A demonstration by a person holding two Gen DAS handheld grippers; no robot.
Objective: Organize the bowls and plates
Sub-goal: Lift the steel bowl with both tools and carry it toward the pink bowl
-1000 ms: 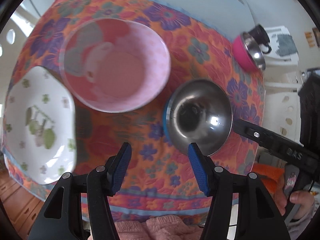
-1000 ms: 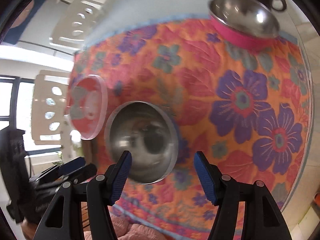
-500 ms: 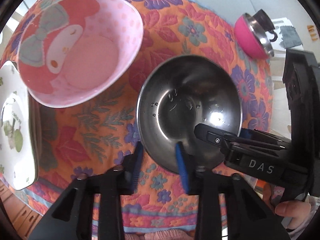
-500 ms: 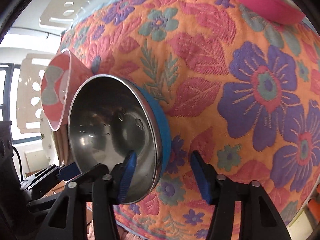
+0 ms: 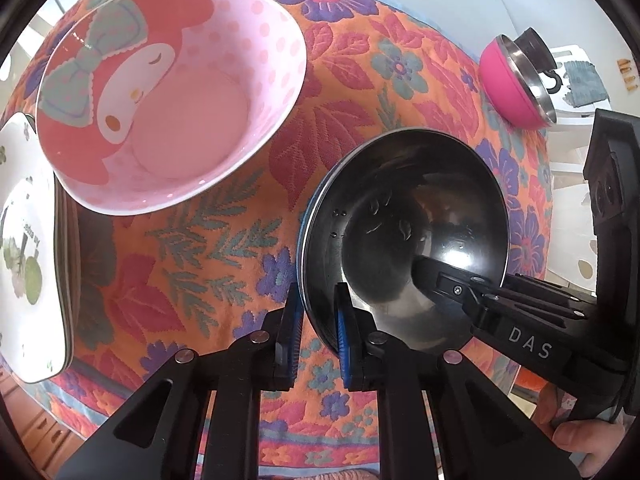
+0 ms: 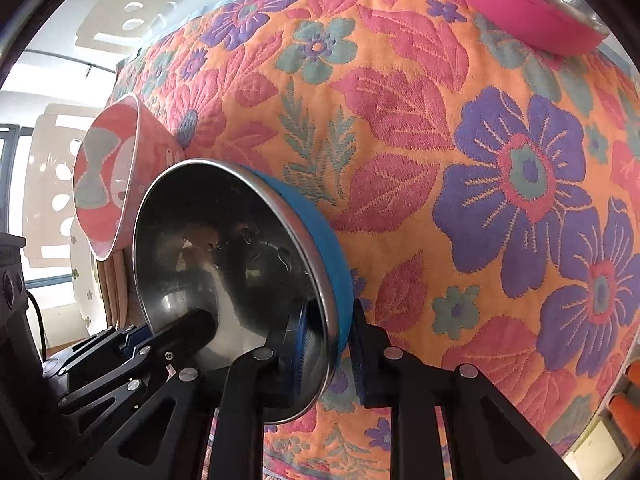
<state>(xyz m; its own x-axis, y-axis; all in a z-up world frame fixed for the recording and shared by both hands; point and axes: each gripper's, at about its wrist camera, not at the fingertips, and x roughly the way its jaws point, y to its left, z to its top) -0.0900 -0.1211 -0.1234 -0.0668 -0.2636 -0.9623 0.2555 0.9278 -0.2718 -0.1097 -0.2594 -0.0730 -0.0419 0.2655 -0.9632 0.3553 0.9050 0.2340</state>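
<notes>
A steel bowl with a blue outside (image 5: 404, 248) (image 6: 240, 264) is tilted above the floral tablecloth. My left gripper (image 5: 318, 328) is shut on its near rim. My right gripper (image 6: 330, 344) is shut on the opposite rim, one finger inside, one on the blue wall. A pink cartoon bowl (image 5: 168, 96) (image 6: 108, 184) stands to the left of it. A white plate with green print (image 5: 28, 256) lies at the far left. A steel bowl with a pink outside (image 5: 516, 80) (image 6: 520, 4) sits far right.
The floral tablecloth (image 5: 360, 80) (image 6: 480, 160) covers the table. A dark mug (image 5: 536, 46) stands behind the pink-outside bowl. White chairs (image 6: 132, 12) stand beyond the table's far edge.
Both grippers have moved in and closed on the rim of the blue-outside steel bowl, one from each side. The bowl has tipped up off the cloth.
</notes>
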